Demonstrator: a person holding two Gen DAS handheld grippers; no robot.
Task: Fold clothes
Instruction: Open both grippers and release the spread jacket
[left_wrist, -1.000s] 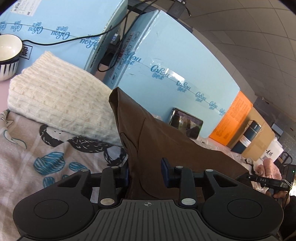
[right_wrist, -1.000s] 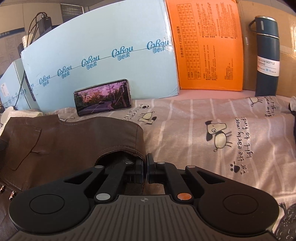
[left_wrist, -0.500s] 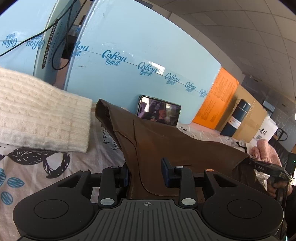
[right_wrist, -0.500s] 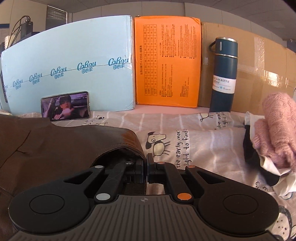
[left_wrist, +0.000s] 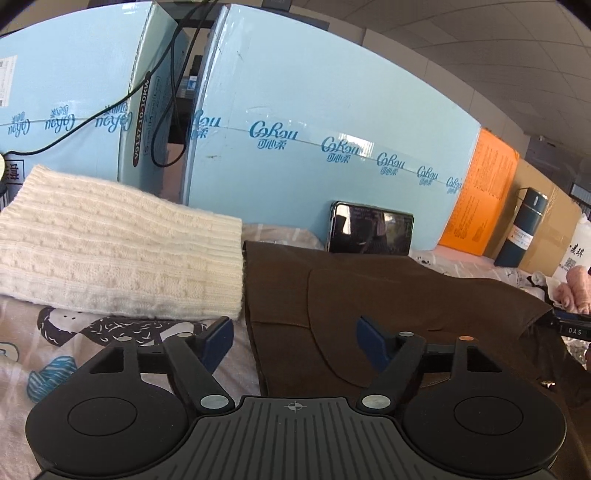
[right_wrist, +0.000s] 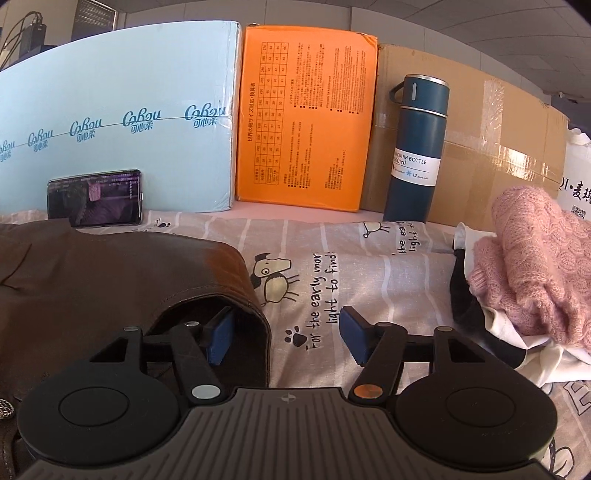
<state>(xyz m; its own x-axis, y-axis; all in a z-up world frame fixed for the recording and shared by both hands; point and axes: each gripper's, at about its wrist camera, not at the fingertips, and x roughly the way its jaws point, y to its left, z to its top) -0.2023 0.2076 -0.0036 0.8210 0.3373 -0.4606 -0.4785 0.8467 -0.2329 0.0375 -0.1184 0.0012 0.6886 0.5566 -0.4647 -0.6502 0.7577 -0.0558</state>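
Here, left wrist view:
Left gripper (left_wrist: 295, 341): your jaws stand wide, holding nothing.
Brown garment (left_wrist: 388, 295): flat, ahead and right of your fingers.
White knit (left_wrist: 118, 251): ahead-left.

Right wrist view:
Right gripper (right_wrist: 286, 334): yours spread wide, left finger under the brown garment (right_wrist: 110, 273) fold.
Pink knit (right_wrist: 535, 258): far right.

Dark brown leather-like garment (left_wrist: 388, 295), lying flat on the printed sheet, right edge folded over

The brown garment (right_wrist: 110, 280) runs off the right wrist view's left edge, its folded corner covering part of one fingertip pad (right_wrist: 218, 338). The phone (left_wrist: 371, 232) screen is too dim to read, and the white bag (right_wrist: 576, 177) is cut off at right.
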